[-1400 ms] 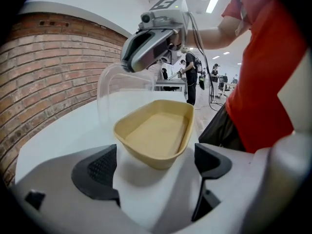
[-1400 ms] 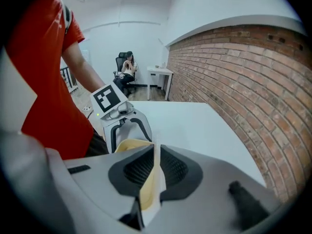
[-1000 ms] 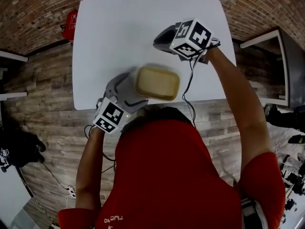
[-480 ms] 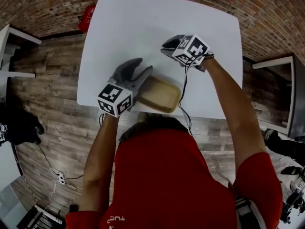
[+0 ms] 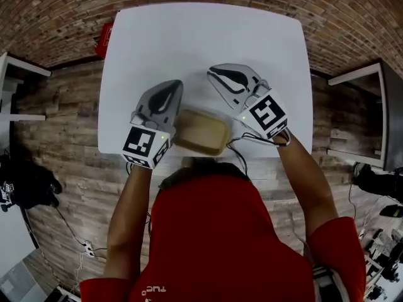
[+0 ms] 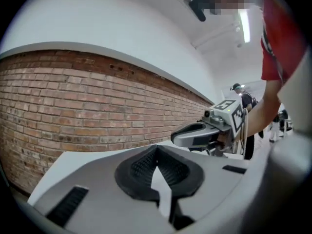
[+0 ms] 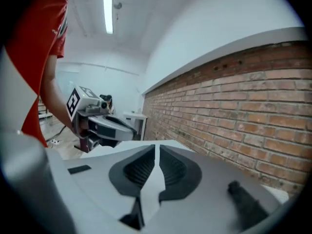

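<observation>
A tan oval bowl (image 5: 201, 132) lies on the white table (image 5: 201, 36) close to its front edge, between my two grippers. In the head view my left gripper (image 5: 176, 85) sits just left of the bowl, pointing away toward the brick wall. Its jaws are shut with nothing between them, as the left gripper view (image 6: 156, 151) also shows. My right gripper (image 5: 213, 72) is just right of the bowl and is also shut and empty (image 7: 156, 150). Each gripper view shows the other gripper beside it: the right gripper (image 6: 195, 133) and the left gripper (image 7: 105, 126). The bowl is hidden in both gripper views.
A curved brick wall (image 5: 56, 5) runs round the far side of the table. A red object (image 5: 104, 36) stands on the wooden floor at the table's far left corner. A white desk (image 5: 356, 77) is at the right. My red-shirted body (image 5: 208, 244) is against the table's front edge.
The left gripper has let go of the tan bowl and shut beside it. The bowl now rests on the table. The right gripper has moved nearer and no longer pinches anything.
</observation>
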### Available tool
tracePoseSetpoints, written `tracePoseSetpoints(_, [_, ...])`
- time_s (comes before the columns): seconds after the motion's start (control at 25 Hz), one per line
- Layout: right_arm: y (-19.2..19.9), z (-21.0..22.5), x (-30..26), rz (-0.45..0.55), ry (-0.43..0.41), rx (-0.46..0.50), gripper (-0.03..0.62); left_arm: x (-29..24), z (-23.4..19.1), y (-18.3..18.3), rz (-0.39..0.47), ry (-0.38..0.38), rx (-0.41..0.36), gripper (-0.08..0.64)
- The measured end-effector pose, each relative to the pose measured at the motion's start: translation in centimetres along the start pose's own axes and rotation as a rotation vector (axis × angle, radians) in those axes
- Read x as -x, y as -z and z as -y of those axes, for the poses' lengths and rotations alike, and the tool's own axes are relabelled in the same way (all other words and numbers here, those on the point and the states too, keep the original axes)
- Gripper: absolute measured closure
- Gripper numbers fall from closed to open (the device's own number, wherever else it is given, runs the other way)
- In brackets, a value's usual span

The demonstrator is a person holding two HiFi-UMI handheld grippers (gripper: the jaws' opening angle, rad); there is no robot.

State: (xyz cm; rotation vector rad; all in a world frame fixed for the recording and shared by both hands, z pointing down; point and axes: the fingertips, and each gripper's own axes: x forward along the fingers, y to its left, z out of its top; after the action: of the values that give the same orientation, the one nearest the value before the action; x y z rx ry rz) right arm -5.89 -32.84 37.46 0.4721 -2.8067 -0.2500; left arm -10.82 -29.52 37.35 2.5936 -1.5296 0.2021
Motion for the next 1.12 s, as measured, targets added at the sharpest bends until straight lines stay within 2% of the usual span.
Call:
tracePoseSetpoints(0.08, [-1.5, -1.3, 2.3, 0.066, 0.062, -0.074, 0.545, 0.4, 1.3, -1.7, 0.026, 0.03, -0.031, 0.545])
tracePoseSetpoints(0.2, [-2.4, -2.7, 5.0, 0.101, 0.149, -0.19, 0.546, 1.2, 3.2, -3.9, 0.098, 0.088, -0.045, 0.545])
tracePoseSetpoints(0.32, [-3.4, -3.3, 6.9, 0.146, 0.216, -0.269, 0.551, 1.8, 5.0, -4.6, 0.127, 0.143, -0.023, 0.545])
tracePoseSetpoints(0.48, [-3.6, -3.8, 8.4, 0.177, 0.261, -0.341, 0.558, 1.8, 6.9, -4.4, 0.133, 0.195, 0.012, 0.545])
tracePoseSetpoints(0.64, [-3.2, -4.5, 9.0, 0.159, 0.282, -0.319, 0.561, 1.7, 8.1, -4.3, 0.131, 0.227, 0.02, 0.545])
tracePoseSetpoints(0.8, [-3.0, -5.2, 9.0, 0.143, 0.289, -0.295, 0.561, 2.0, 8.3, -4.0, 0.127, 0.224, 0.024, 0.545])
tracePoseSetpoints(1.12, [-3.1, -6.7, 7.9, 0.143, 0.258, -0.31, 0.563, 2.8, 8.2, -3.5, 0.117, 0.225, 0.023, 0.545])
